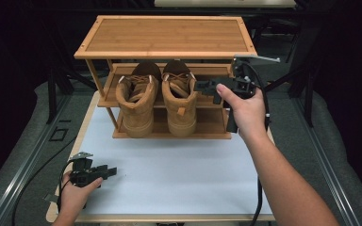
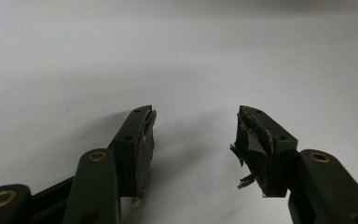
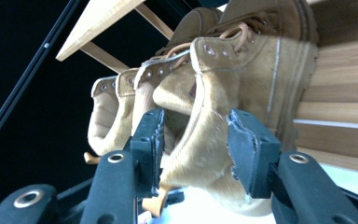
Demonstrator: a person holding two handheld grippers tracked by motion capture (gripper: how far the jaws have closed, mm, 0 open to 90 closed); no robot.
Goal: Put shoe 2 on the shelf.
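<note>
Two tan suede boots stand side by side, heels toward me, on the lower shelf of a bamboo shoe rack [image 1: 165, 35]: the left boot [image 1: 136, 101] and the right boot [image 1: 179, 103]. My right gripper [image 1: 200, 87] is held level at the right boot's collar. In the right gripper view its jaws [image 3: 193, 140] stand open on either side of that boot's heel collar [image 3: 242, 70], and a gap shows at the left pad. The other boot [image 3: 107, 116] is behind it. My left gripper [image 1: 111, 172] rests low at the near left, open and empty [image 2: 193, 135] over the white surface.
The rack stands at the back of a white table mat [image 1: 169, 169]. Its top shelf is bare, and a middle shelf [image 1: 212, 70] sits just above the boots. Dark stands and grey floor surround the table. Cables trail from both grippers.
</note>
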